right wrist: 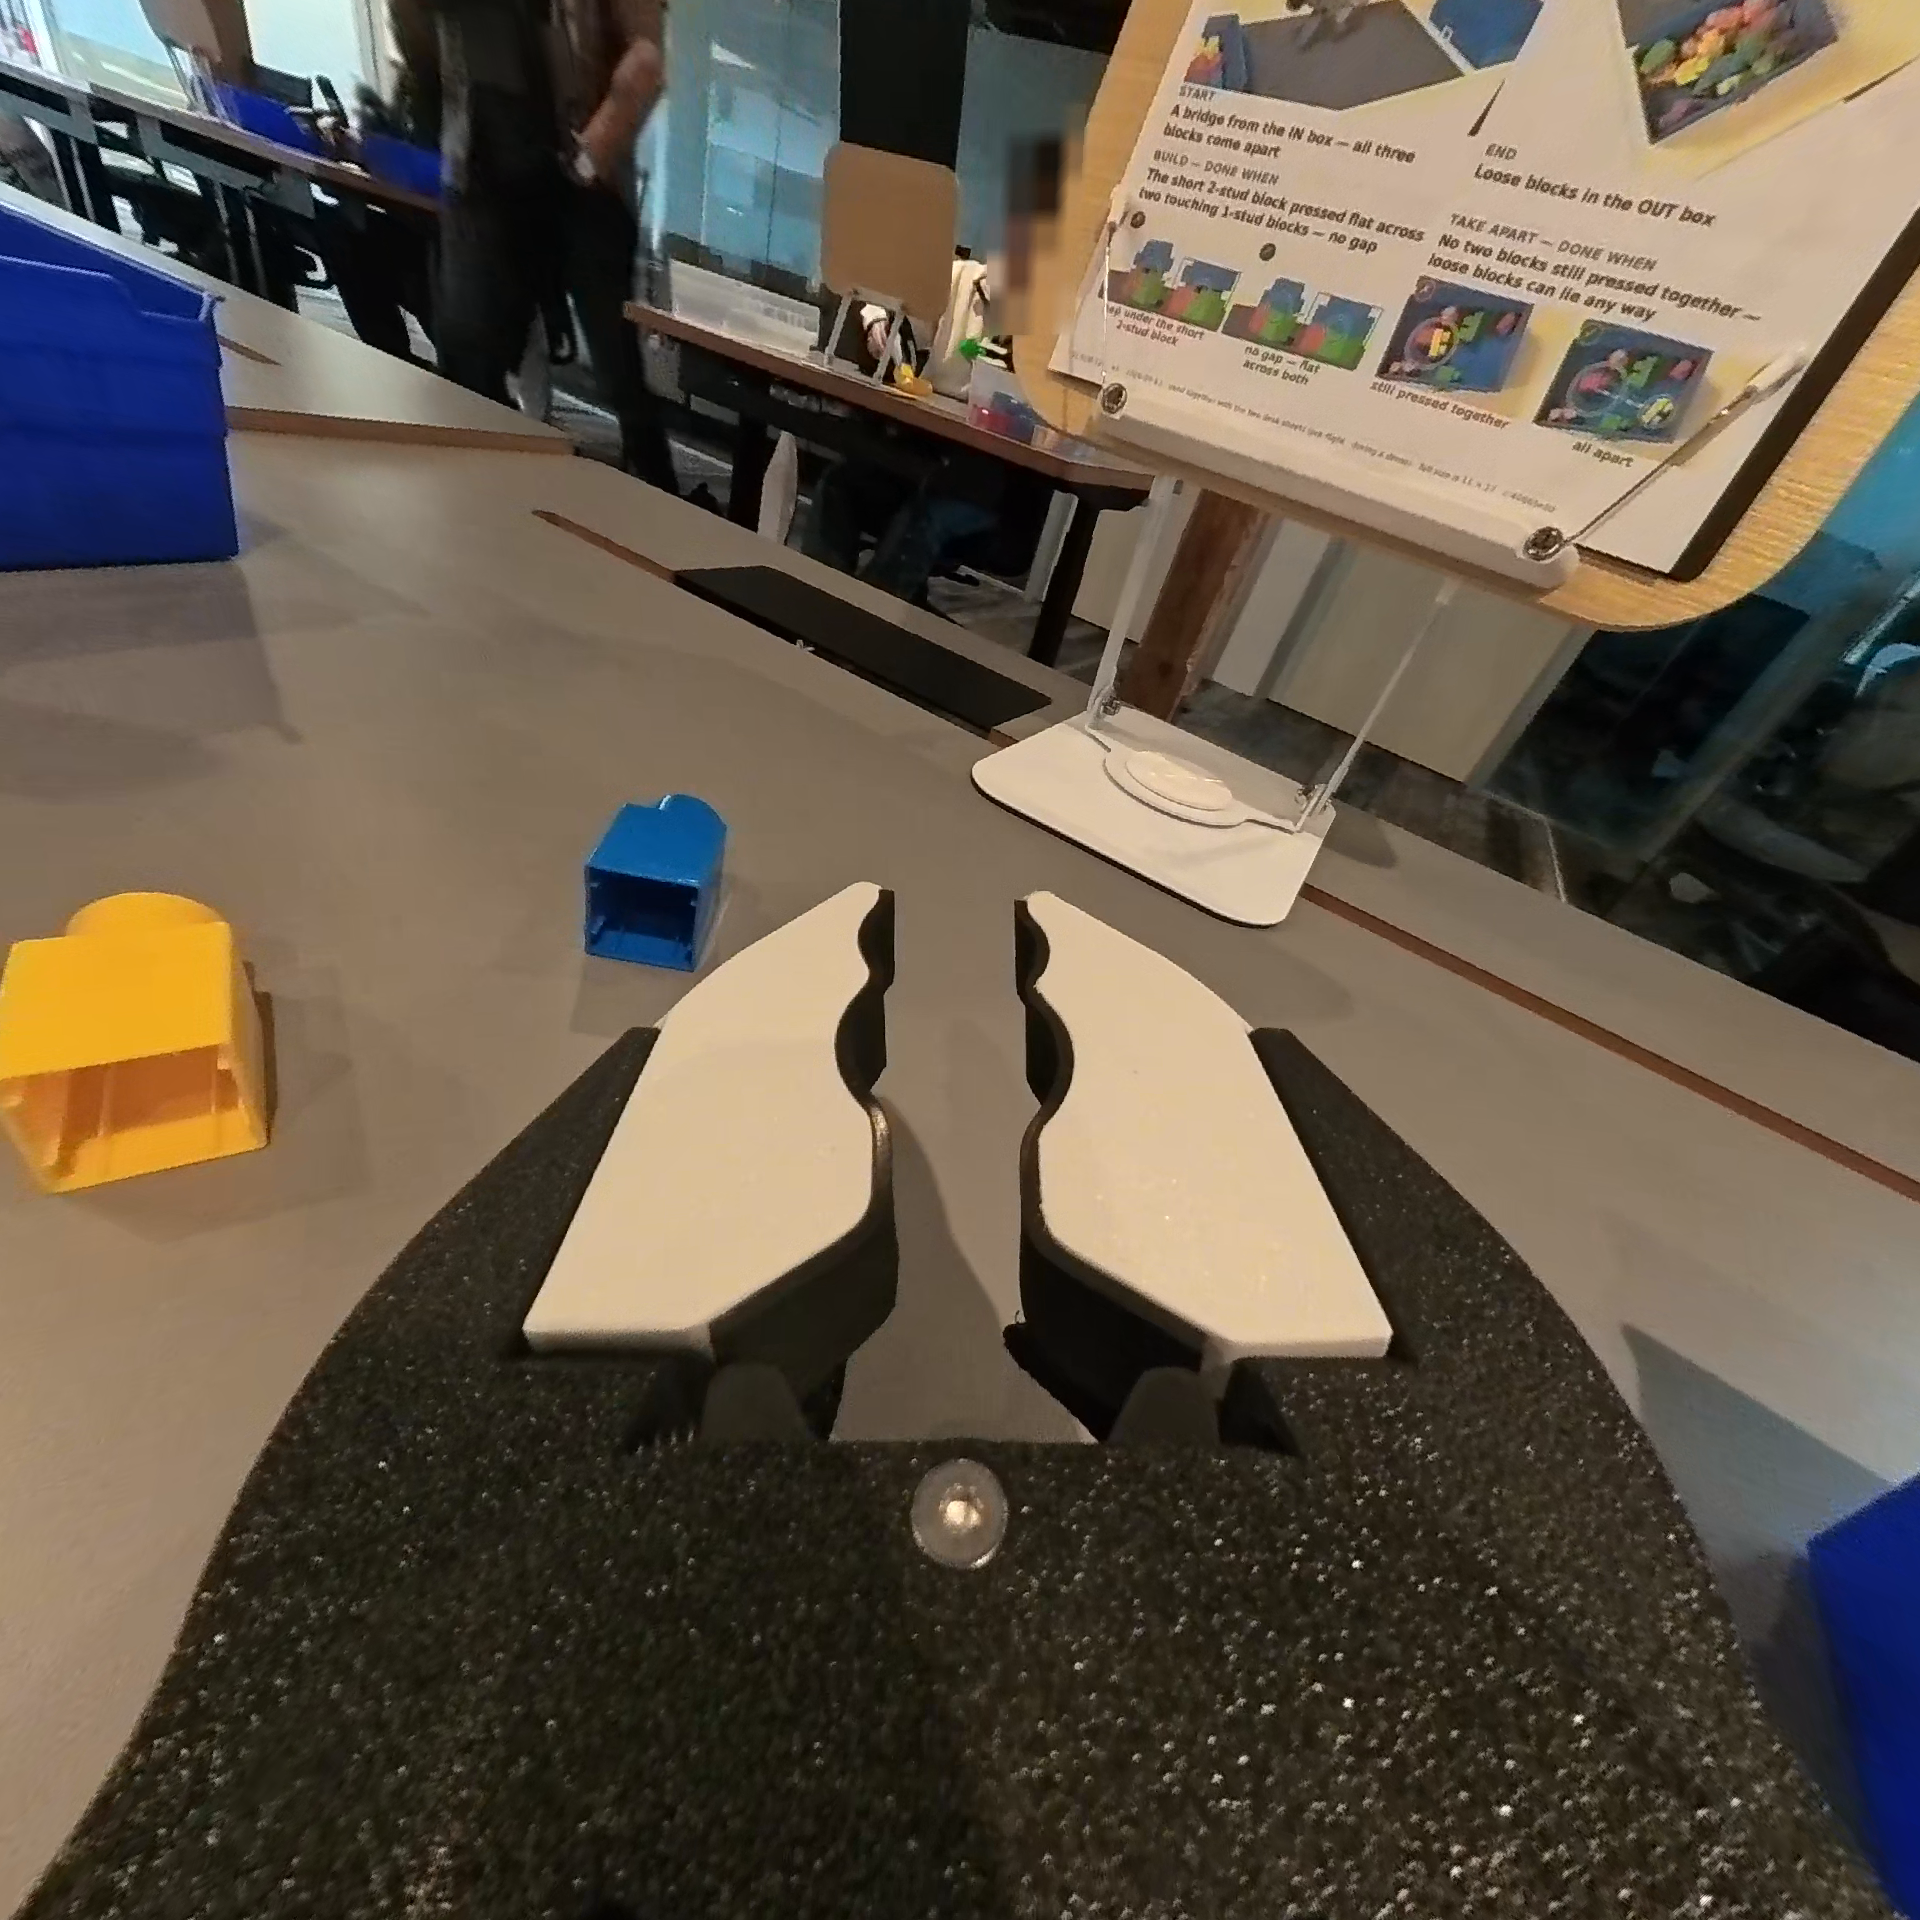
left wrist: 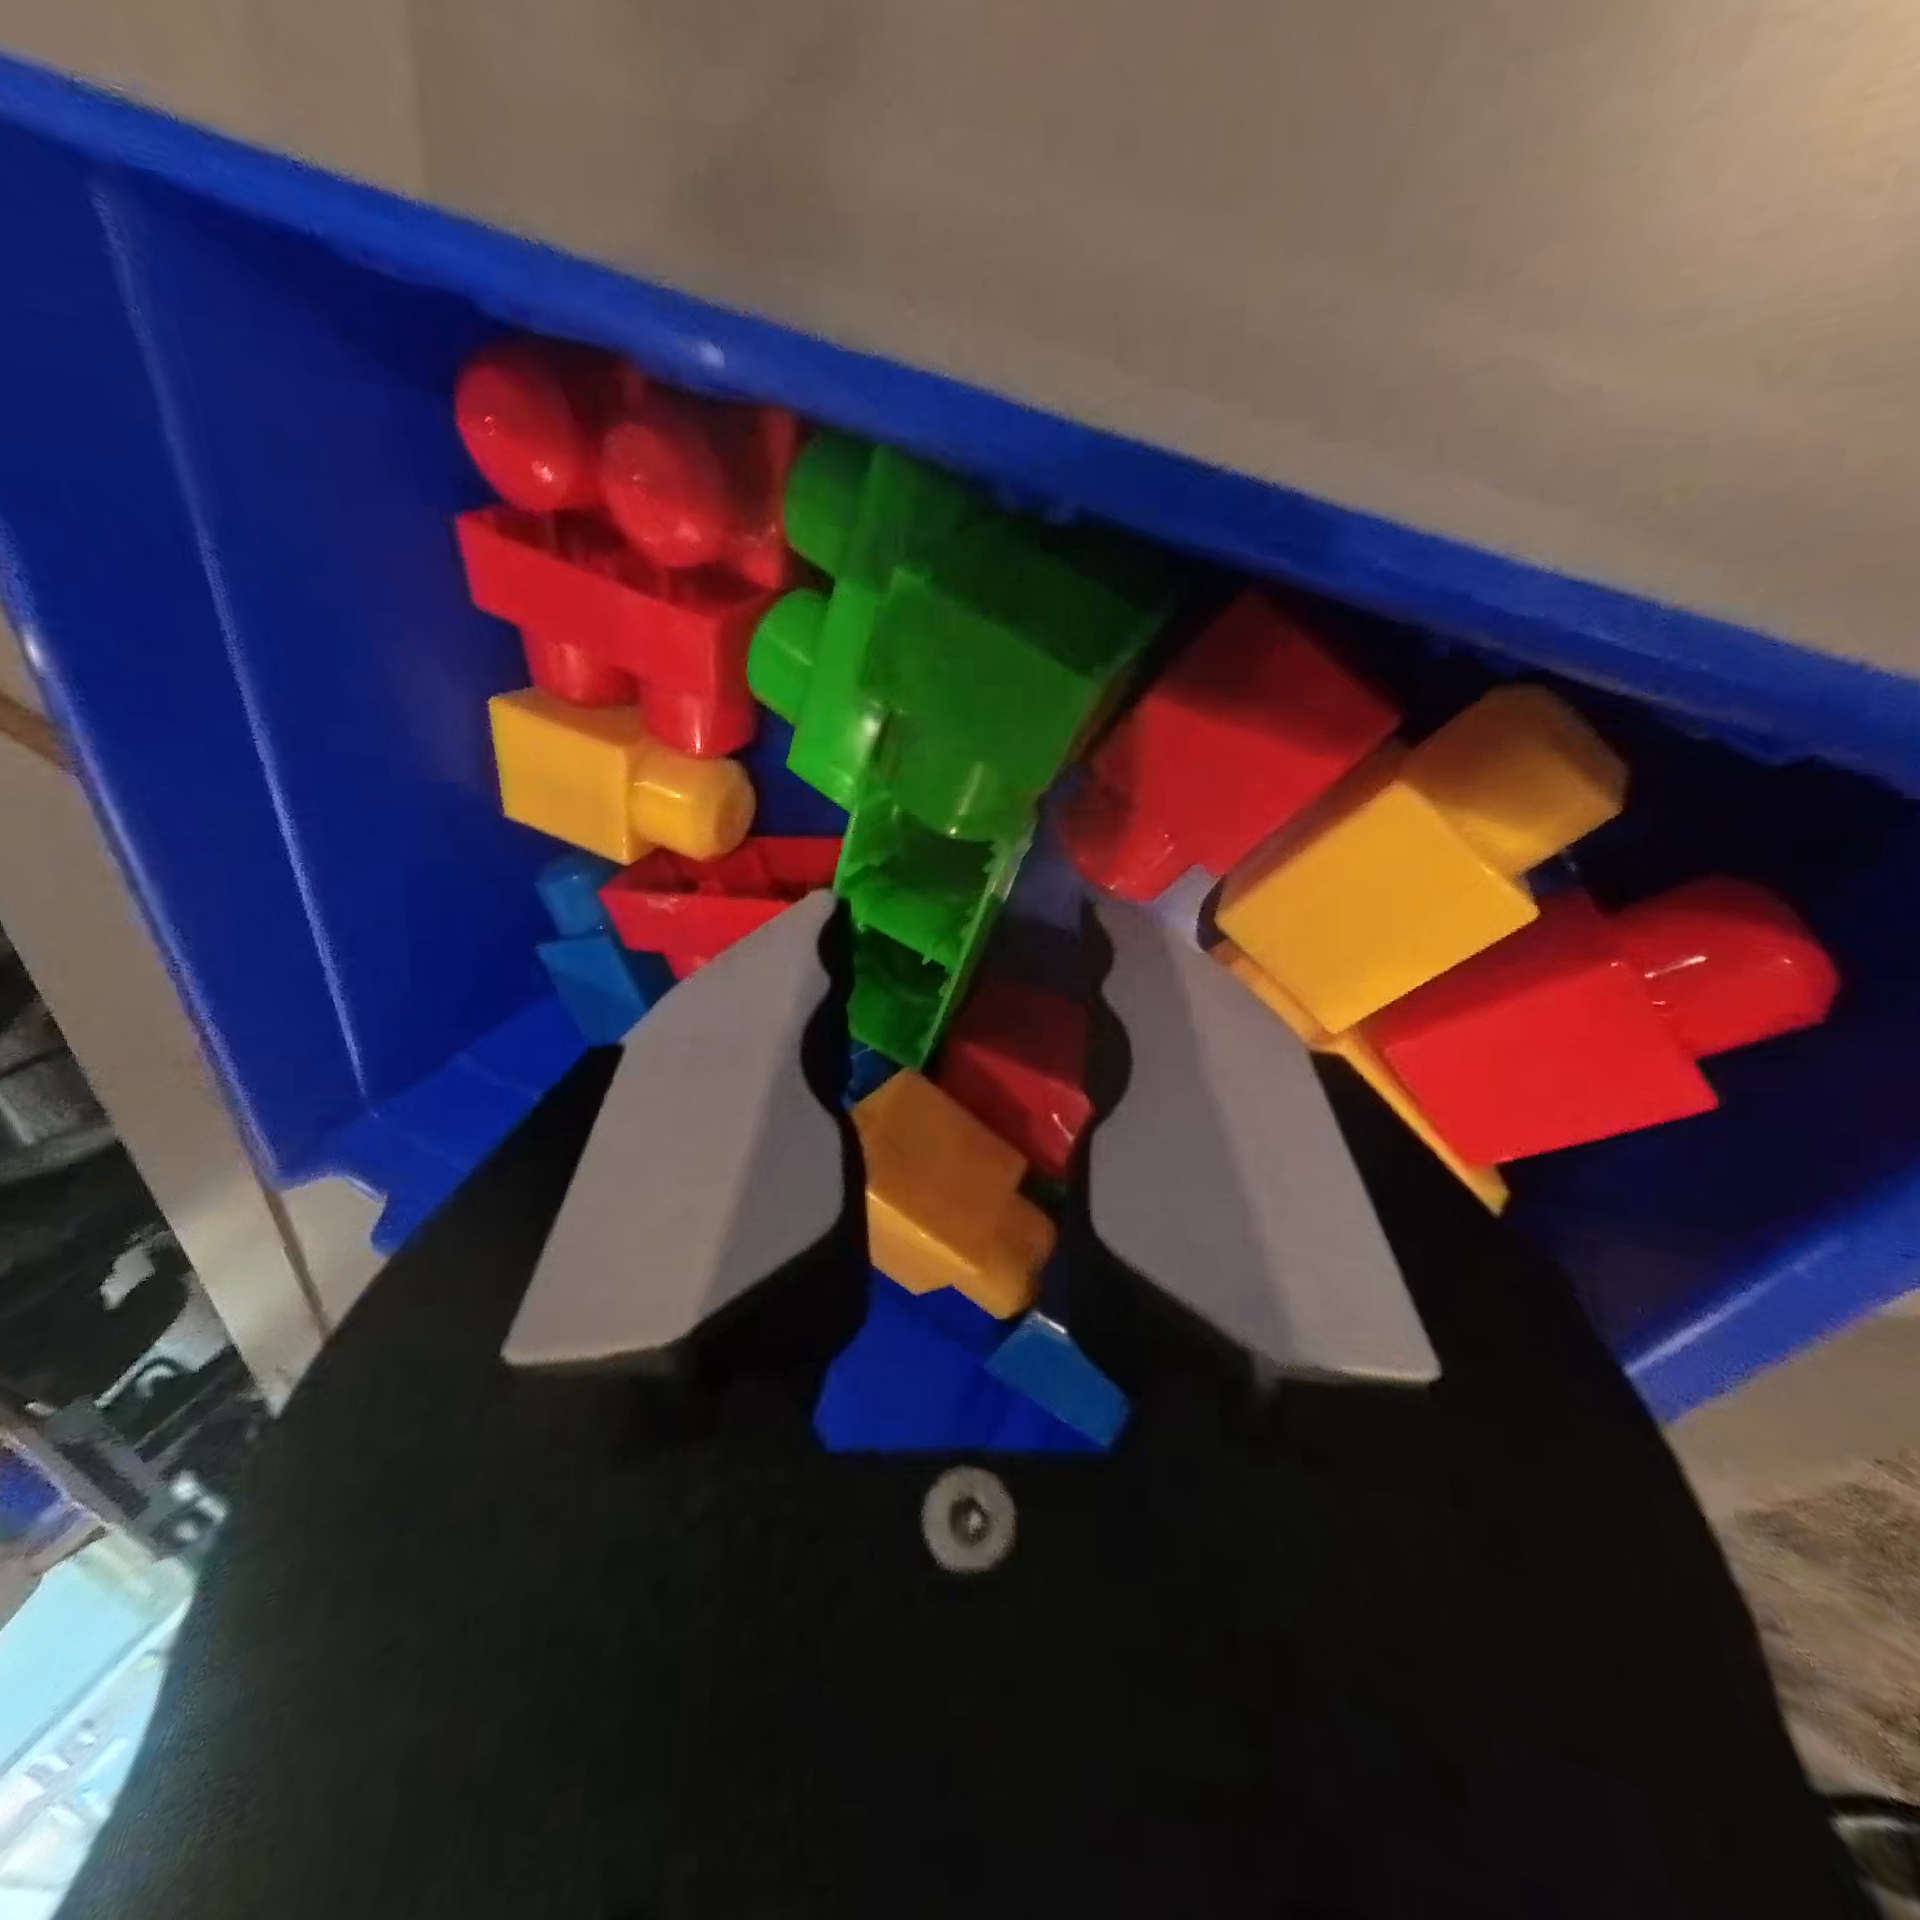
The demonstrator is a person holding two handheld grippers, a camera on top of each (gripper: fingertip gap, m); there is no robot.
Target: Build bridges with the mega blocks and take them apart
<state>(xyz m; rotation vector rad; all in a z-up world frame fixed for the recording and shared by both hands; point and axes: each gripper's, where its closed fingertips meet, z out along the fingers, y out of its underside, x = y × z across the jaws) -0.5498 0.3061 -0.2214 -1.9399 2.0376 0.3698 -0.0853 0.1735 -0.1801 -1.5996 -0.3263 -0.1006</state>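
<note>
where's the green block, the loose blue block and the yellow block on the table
green block (left wrist: 966, 665): left wrist view, on its broad side face
blue block (right wrist: 652, 902): right wrist view, on its body
yellow block (right wrist: 130, 1023): right wrist view, on its top face

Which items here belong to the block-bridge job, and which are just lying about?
Job:
- green block between the left tool fingers
- blue bin of blocks
- yellow block
- blue block
- right tool, empty

Lying about:
- instruction board stand
- black strip

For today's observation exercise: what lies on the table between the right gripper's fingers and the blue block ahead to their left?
Nothing: in the right wrist view, only bare grey table separates the right gripper from the blue block.
</note>
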